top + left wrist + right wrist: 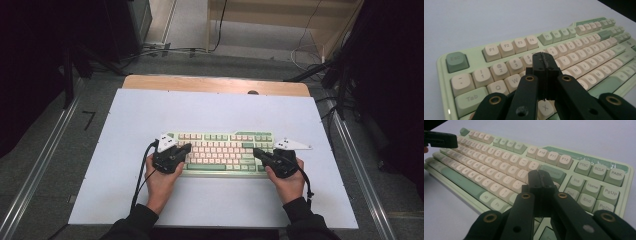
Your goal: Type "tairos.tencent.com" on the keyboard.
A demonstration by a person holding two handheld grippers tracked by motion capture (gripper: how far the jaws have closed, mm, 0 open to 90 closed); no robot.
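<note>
Two claws over one keyboard, and both are pinched tight with nothing between the jaws. Biggest first: the tabletop [125, 150] is a smooth, pale, matte sheet, with a strip of bare wood showing along its far edge. Sitting at its middle, a touch toward the near edge, is the keyboard [220, 152], a long flat rectangle in glossy pale-green plastic, carrying rows of rounded cream and sage-green keycaps. Left claw [543, 60], black and hard-edged, hovers closed above the number and letter rows at the keyboard's left end. Right claw [539, 178], the same black build, hangs closed just in front of the Backspace key [552, 173] near the right end. My read: this is key-pressing work, and no cap looks pushed down yet, so the poking itself remains ahead.
</note>
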